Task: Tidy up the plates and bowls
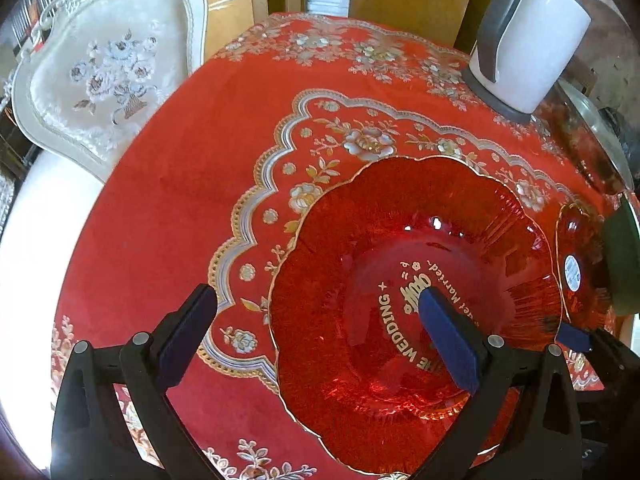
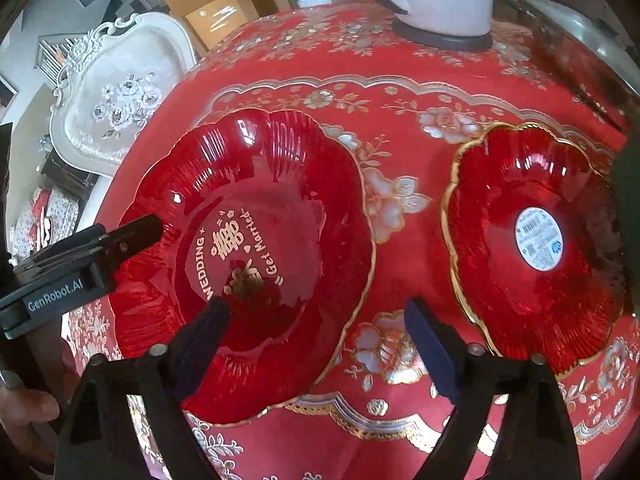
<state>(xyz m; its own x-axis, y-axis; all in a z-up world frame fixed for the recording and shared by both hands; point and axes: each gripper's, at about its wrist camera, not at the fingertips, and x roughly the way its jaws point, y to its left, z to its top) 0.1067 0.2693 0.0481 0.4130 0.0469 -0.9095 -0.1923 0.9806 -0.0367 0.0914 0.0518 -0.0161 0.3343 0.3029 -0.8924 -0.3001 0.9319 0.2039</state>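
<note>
A large red glass plate point(image 1: 400, 280) with gold rim and "WEDDING" lettering lies on the red tablecloth; it also shows in the right wrist view point(image 2: 256, 216). A smaller red glass plate point(image 2: 532, 240) with a white sticker lies to its right, seen at the edge of the left wrist view point(image 1: 576, 264). My left gripper point(image 1: 316, 304) is open, its jaws straddling the large plate's left rim; it shows in the right wrist view point(image 2: 132, 236). My right gripper point(image 2: 316, 312) is open and empty, straddling the large plate's near right rim.
A white and grey electric kettle point(image 1: 528, 36) stands at the table's far right. A silver lid or pan point(image 1: 600, 136) sits at the right edge. A white upholstered chair point(image 1: 104, 68) stands beyond the table's left edge. The floral tablecloth point(image 1: 180, 200) covers the table.
</note>
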